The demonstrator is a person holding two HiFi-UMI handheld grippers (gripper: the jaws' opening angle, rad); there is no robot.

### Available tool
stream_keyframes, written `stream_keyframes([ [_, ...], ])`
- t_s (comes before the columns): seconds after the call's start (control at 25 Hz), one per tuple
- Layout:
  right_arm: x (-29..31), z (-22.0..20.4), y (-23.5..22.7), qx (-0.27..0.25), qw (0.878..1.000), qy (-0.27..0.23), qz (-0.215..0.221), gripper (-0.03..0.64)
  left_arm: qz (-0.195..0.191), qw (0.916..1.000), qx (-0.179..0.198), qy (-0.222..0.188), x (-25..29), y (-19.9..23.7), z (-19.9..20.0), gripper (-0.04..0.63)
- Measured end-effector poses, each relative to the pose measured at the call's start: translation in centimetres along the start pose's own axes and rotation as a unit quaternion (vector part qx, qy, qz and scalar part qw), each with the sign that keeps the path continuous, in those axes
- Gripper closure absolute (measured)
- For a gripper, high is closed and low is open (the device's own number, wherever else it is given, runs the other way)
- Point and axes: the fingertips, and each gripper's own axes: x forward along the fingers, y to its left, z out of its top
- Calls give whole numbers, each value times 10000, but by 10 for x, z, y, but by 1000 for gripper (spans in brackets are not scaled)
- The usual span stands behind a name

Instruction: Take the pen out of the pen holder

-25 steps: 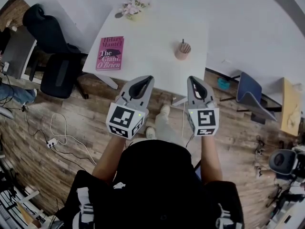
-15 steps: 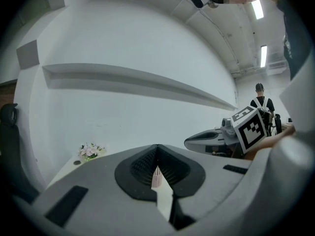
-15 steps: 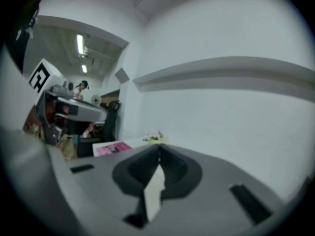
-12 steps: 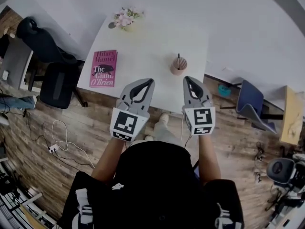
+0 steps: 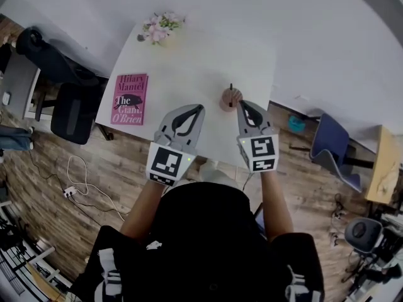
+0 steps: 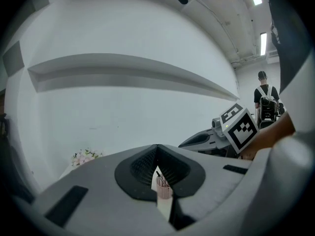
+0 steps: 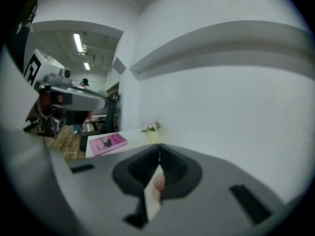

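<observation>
A pinkish pen holder point(image 5: 230, 99) stands near the white table's point(image 5: 189, 61) front right edge, with a dark pen point(image 5: 230, 88) upright in it. My right gripper point(image 5: 242, 104) is shut and empty, its tip just right of the holder. My left gripper point(image 5: 199, 108) is also shut and empty, over the table's front edge to the holder's left. In the left gripper view the holder point(image 6: 164, 191) and pen point(image 6: 158, 174) show through the gap behind the shut jaw tips point(image 6: 157, 146). In the right gripper view the holder point(image 7: 158, 186) is a blur behind the shut tips point(image 7: 158, 147).
A pink book point(image 5: 129, 98) lies at the table's left side and a small pot of flowers point(image 5: 158, 26) stands at its far edge by the white wall. A black office chair point(image 5: 69, 109) is left of the table, a blue chair point(image 5: 330, 145) to its right. A cable point(image 5: 82, 181) lies on the wooden floor.
The person has stepped up to the table, so both grippers are now over its front edge. The right gripper has come up beside the pen holder. Both stayed shut.
</observation>
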Motion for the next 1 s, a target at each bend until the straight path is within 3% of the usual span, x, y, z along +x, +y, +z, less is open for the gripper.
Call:
stream_keyframes([
  [0.24,28,-37,-3,-86,9968,634,473,584,14,9998,65,169,27,2,-11,575],
  [0.52,48,-84,-1,-29,9834,1693,650,583,-2,9990,-1,452,43,5,-31,575],
  [0.72,62,-104,-5,75,9744,2182,527,583,-187,9983,29,550,52,13,-37,575],
  [1.0,84,-115,-11,410,9661,2544,151,581,-754,9948,174,659,60,26,-45,575],
])
